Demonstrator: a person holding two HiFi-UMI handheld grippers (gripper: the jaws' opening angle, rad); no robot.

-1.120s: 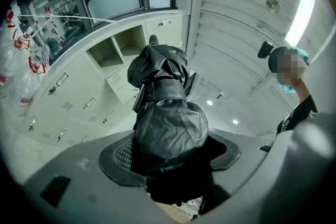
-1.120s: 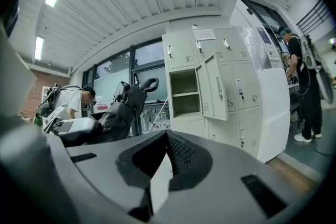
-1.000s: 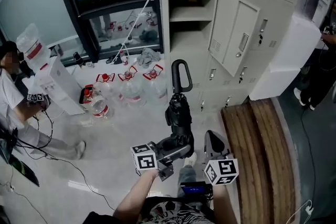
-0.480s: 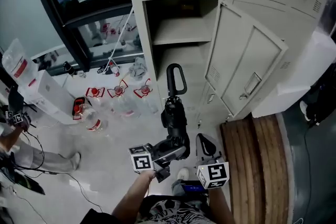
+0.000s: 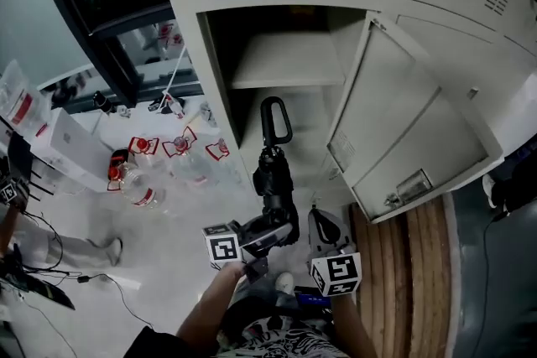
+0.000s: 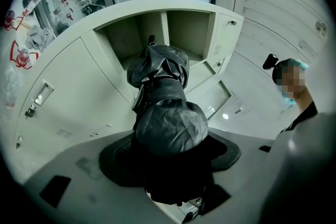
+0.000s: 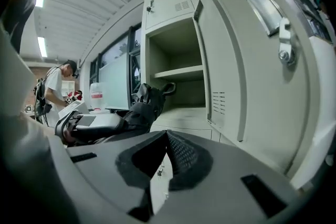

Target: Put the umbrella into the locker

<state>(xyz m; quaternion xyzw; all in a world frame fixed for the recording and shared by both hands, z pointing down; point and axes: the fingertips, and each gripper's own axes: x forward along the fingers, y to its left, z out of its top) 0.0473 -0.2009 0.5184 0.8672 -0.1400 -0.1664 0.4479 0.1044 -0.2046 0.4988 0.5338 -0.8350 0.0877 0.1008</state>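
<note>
A folded black umbrella (image 5: 273,180) with a loop handle (image 5: 273,120) points up toward the open locker compartment (image 5: 285,59). My left gripper (image 5: 273,232) is shut on its lower end. In the left gripper view the umbrella (image 6: 161,105) fills the space between the jaws of that gripper (image 6: 168,165), with the locker compartment (image 6: 176,29) straight behind it. My right gripper (image 5: 324,224) hangs just to the right, shut and empty. From the right gripper view, that gripper (image 7: 165,138) faces the locker shelf (image 7: 178,72), and the umbrella (image 7: 144,107) lies to the left.
The locker door (image 5: 403,130) stands swung open at the right, close to my right gripper. Several water bottles (image 5: 138,180) lie on the floor at the left beside a seated person (image 5: 33,239). A wooden bench (image 5: 403,281) runs along the right.
The locker has come closer and now fills the upper view. Both grippers and the umbrella moved toward the open compartment, the handle now in front of its lower part.
</note>
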